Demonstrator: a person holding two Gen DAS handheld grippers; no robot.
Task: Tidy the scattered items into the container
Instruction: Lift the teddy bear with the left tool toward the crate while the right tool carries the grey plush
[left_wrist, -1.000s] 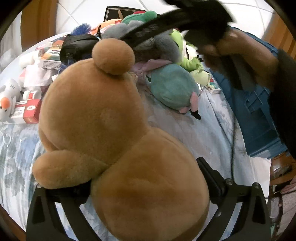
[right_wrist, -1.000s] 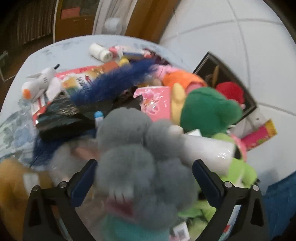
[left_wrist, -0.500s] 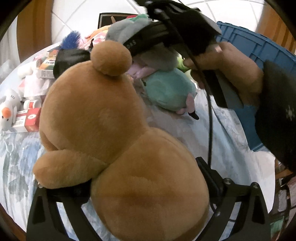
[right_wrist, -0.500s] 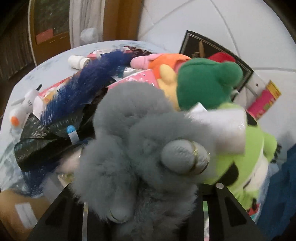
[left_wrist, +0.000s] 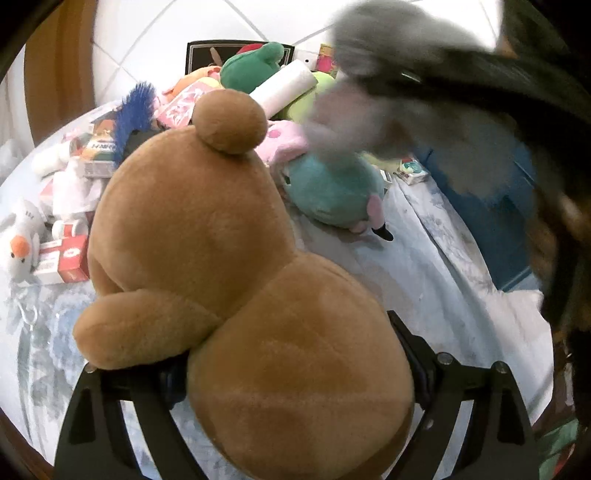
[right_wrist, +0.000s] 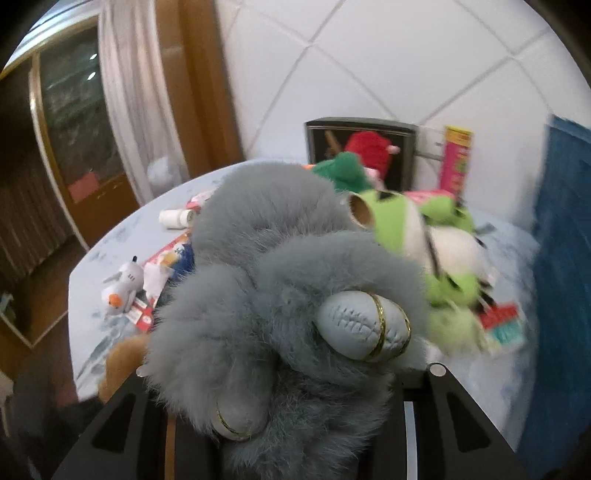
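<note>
Grey furry toy (right_wrist: 280, 295) clamped in right tongs (right_wrist: 284, 417).

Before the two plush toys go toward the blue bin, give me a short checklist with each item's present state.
1. Right gripper shut on grey furry toy: ok.
2. Left gripper clamped on brown teddy bear: cannot tell; jaws closing around it.
3. Blue bin in sight: ok.
4. Bin interior free: cannot tell, hidden.
5. Grey toy clear of the pile: ok, lifted.
6. Teddy lifted off the bedsheet: cannot tell.
</note>
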